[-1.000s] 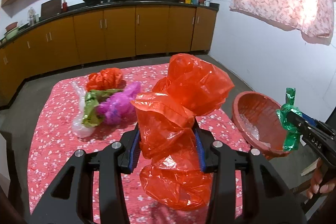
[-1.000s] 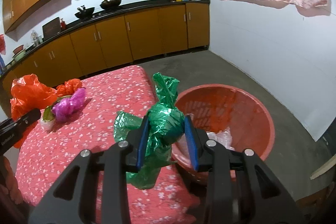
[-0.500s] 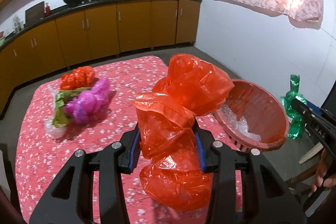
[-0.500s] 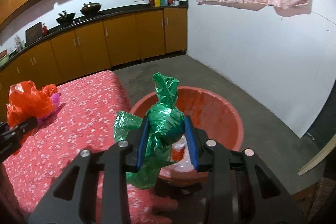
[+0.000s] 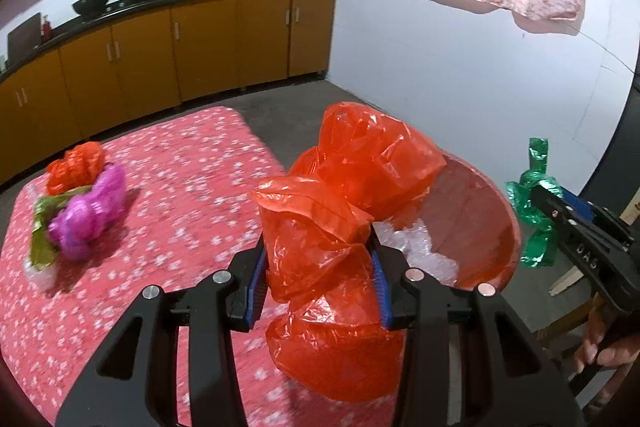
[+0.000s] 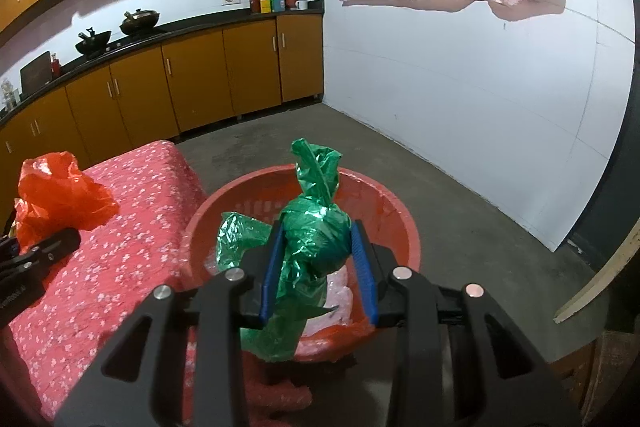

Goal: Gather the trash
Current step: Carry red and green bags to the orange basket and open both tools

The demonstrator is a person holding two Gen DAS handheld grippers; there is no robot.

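Both bags are carried toward the red basket, which sits just off the table edge. R gripper is clamped on the green bag, knotted, crinkly film, long axis approx. upright, directly over the basket and nearer it. L gripper is clamped on the red bag, puffy thin plastic; basket lies ahead-right. Clear plastic already lies inside.
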